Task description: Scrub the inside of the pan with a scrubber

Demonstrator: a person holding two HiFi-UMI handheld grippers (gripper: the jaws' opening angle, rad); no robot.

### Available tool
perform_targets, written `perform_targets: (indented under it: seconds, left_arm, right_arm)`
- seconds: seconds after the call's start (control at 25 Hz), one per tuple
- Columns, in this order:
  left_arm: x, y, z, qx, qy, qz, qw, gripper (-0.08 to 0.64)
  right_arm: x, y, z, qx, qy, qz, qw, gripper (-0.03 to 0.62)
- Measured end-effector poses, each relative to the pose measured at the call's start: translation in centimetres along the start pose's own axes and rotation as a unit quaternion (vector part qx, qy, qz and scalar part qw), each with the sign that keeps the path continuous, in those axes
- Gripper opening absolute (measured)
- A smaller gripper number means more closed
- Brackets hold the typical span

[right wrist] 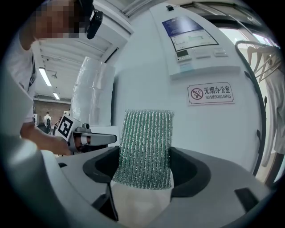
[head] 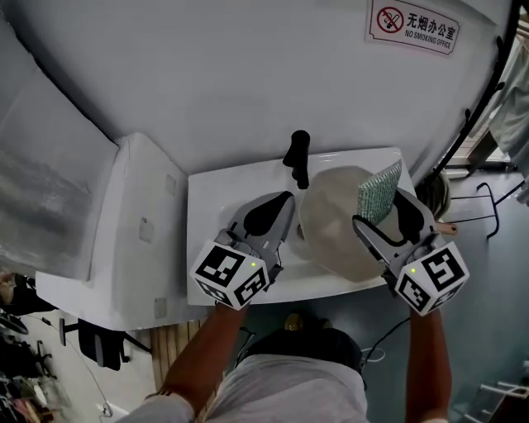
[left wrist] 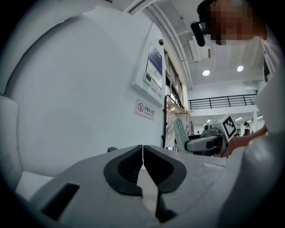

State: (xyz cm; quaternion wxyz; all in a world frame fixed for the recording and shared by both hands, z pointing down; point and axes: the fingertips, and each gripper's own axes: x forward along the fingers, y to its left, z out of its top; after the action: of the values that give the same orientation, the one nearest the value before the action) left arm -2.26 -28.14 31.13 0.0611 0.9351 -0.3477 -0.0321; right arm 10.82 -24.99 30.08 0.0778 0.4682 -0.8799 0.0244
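Observation:
A round cream pan [head: 331,235] lies in the white sink [head: 216,198], its inside facing up. My right gripper [head: 382,208] hovers over the pan's right rim, shut on a green mesh scrubber [head: 379,191] that stands upright between the jaws. In the right gripper view the scrubber [right wrist: 145,149] fills the gap of that gripper [right wrist: 144,173], with the pale pan below it. My left gripper [head: 279,208] is over the sink just left of the pan, jaws pressed together with nothing in them. The left gripper view shows the left gripper [left wrist: 142,156] with its black pads touching.
A black faucet [head: 297,157] rises at the sink's back edge, between the two grippers. A white cabinet [head: 136,235] adjoins the sink on the left. The white wall carries a no-smoking sign [head: 413,25]. A dark metal rack [head: 483,206] stands to the right.

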Motion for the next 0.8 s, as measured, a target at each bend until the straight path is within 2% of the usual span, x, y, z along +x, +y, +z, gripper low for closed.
perform_targets:
  seconds: [0.32,0.56,0.68,0.8]
  left_arm:
    - [1.7,1.5,-2.2,-0.021,0.045,0.023,0.9985,0.018]
    - [2.6,2.1,-4.6,-0.055,0.087,0.060,0.9929,0.022]
    - [2.9,1.9,-6.2,-0.077,0.111,0.067,0.9886,0.109]
    - [3.1,1.6,-7.8,-0.093,0.135,0.072,0.9838,0.146]
  right_arm:
    - [3.0,-0.9,-1.7,0.003,0.042,0.022,0.999,0.353]
    - [4.7,-1.5,-4.7,0.014,0.099,0.039,0.994,0.353]
    - [5.4,-1.7,-6.3,0.022,0.130,0.050,0.990,0.353]
    - [6.1,-1.7,-8.0,0.026,0.158,0.062,0.985,0.353]
